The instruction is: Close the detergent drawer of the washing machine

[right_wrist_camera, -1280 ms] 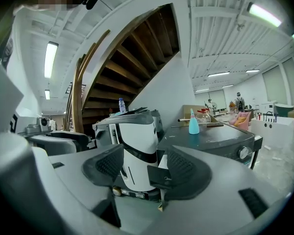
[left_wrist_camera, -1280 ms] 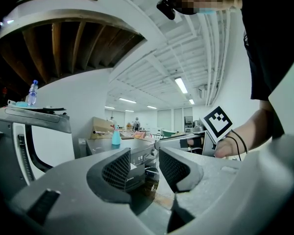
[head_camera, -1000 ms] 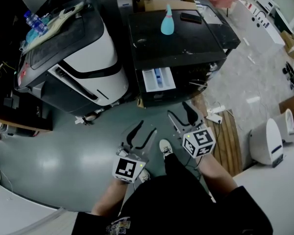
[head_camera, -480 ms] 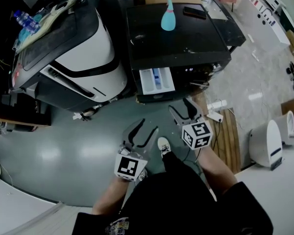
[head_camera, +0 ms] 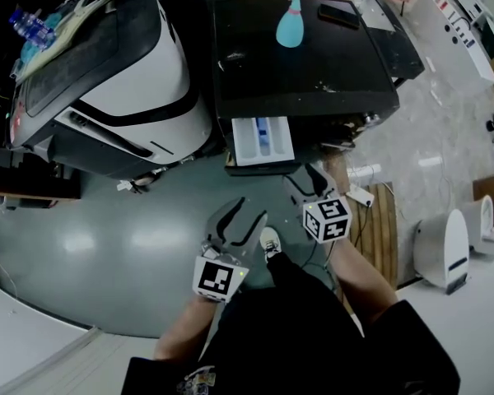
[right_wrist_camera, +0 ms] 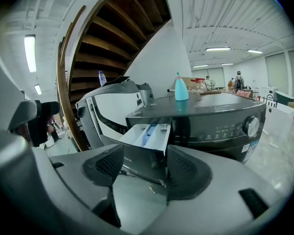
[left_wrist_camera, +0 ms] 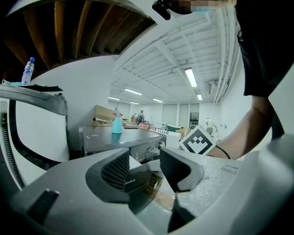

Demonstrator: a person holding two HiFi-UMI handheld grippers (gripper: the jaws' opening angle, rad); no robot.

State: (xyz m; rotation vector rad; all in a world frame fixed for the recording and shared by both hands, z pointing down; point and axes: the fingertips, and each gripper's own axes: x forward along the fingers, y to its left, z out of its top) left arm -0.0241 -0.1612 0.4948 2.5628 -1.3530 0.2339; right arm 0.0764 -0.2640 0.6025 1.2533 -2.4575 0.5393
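Observation:
The black washing machine (head_camera: pixel 305 56) stands ahead with its white detergent drawer (head_camera: pixel 262 141) pulled out at the front left. My right gripper (head_camera: pixel 310 184) is open, just below and right of the drawer, apart from it. In the right gripper view the drawer (right_wrist_camera: pixel 148 136) sits straight ahead between the open jaws of the right gripper (right_wrist_camera: pixel 144 168), with blue compartments showing. My left gripper (head_camera: pixel 235 220) hangs open lower down, over the grey floor. The left gripper (left_wrist_camera: pixel 144 166) looks toward the machine's front (left_wrist_camera: pixel 122 141) and holds nothing.
A white-and-black machine (head_camera: pixel 123 81) with an open lid stands to the left. A teal bottle (head_camera: pixel 290 23) and a dark flat object (head_camera: pixel 339 15) lie on the washer's top. A wooden slatted board (head_camera: pixel 380 220), a power strip (head_camera: pixel 361 194) and a white appliance (head_camera: pixel 440 249) are at right.
The washer and drawer have drawn nearer in the head view. The right gripper has shifted slightly up toward the drawer. Both grippers stay open.

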